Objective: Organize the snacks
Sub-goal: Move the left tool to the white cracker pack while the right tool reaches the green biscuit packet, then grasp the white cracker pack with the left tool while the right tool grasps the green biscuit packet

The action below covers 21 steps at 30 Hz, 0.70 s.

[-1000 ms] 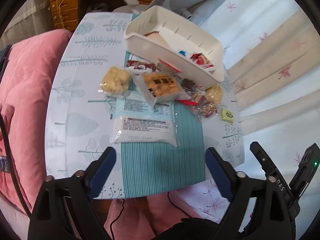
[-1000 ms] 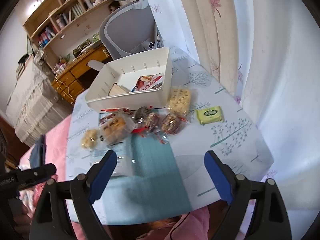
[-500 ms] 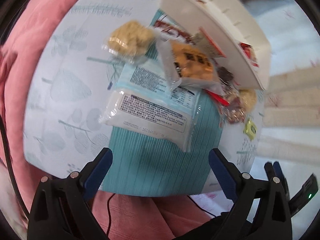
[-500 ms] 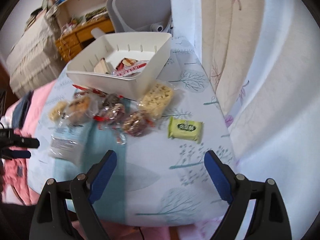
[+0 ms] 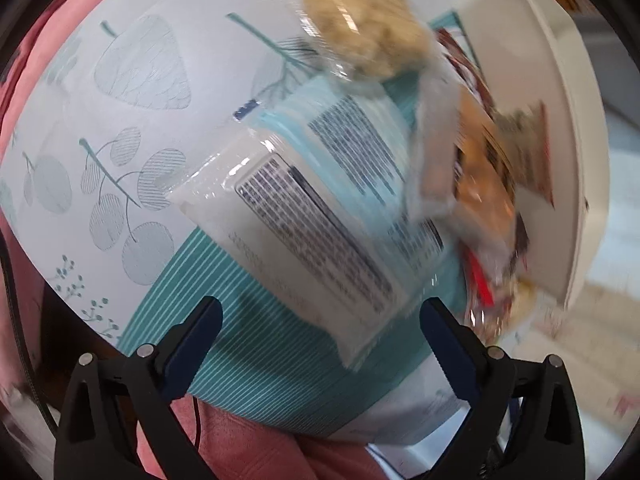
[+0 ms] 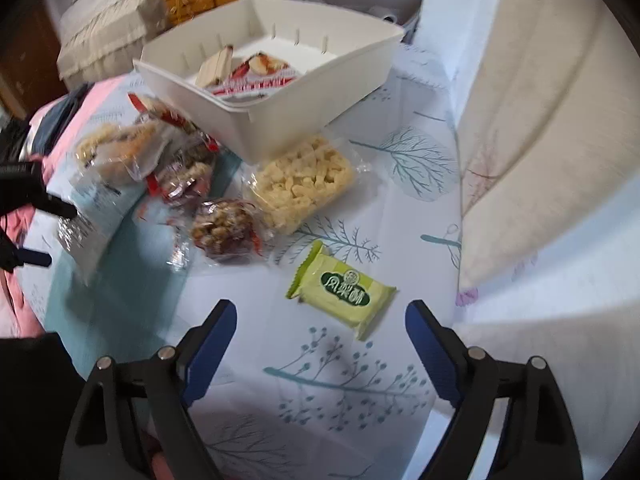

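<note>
Down over a table in a pale leaf-and-tree print with a teal striped runner along it. At the far side, a white bin with a couple of packets already inside. Piled against its near wall, the loose snacks: a big white packet lying label-up on the runner, a pale puffed-rice pack, a nutty brown one touching it (much blurred from the left wrist). Further out, alone on the cloth, a small green packet. Left gripper spreading wider, unclenched, white packet's near end between the fingers, untouched. Right gripper narrowing, gripping nothing, green packet just beyond the tips.
</note>
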Each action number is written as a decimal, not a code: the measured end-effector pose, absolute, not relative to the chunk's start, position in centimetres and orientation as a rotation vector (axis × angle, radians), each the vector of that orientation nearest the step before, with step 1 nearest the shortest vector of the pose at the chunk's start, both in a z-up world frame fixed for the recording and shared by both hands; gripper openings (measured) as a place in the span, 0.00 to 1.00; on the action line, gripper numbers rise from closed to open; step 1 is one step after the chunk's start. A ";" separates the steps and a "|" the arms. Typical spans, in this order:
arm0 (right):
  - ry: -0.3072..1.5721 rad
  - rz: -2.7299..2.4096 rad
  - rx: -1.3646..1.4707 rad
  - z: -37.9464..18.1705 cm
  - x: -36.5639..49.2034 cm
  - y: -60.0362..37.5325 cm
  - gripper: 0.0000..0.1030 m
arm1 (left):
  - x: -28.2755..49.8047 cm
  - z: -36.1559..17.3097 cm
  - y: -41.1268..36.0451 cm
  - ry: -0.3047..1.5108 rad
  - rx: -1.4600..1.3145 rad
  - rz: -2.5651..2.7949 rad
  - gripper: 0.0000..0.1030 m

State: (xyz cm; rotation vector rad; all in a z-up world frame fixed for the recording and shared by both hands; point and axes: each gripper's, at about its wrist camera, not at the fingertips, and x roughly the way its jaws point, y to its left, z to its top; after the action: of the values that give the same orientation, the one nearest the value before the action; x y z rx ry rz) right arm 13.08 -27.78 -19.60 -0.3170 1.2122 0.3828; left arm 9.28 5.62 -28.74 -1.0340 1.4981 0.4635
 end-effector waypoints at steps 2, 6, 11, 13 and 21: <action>1.226 0.399 -0.341 -20.2 13.7 -27.7 0.81 | 9.5 -29.3 5.8 1.489 -1.048 0.496 0.96; 1.254 0.434 -0.376 -21.5 14.8 -27.7 0.78 | 10.3 -30.3 5.9 1.494 -1.040 0.543 0.96; 1.293 0.451 -0.405 -22.9 15.9 -27.7 0.74 | 12.5 -31.6 5.8 1.521 -1.036 0.568 0.96; 1.305 0.459 -0.401 -23.3 16.3 -27.8 0.74 | 13.5 -31.9 5.7 1.534 -1.019 0.577 0.98; 1.343 0.503 -0.380 -24.9 17.5 -27.7 0.74 | 16.6 -32.4 6.1 1.541 -1.032 0.636 1.00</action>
State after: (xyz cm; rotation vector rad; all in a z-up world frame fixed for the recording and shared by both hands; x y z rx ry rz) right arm 17.49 -27.73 -24.90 -0.3800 1.3434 0.5032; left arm 16.63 6.05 -32.41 -1.0318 1.5415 0.6358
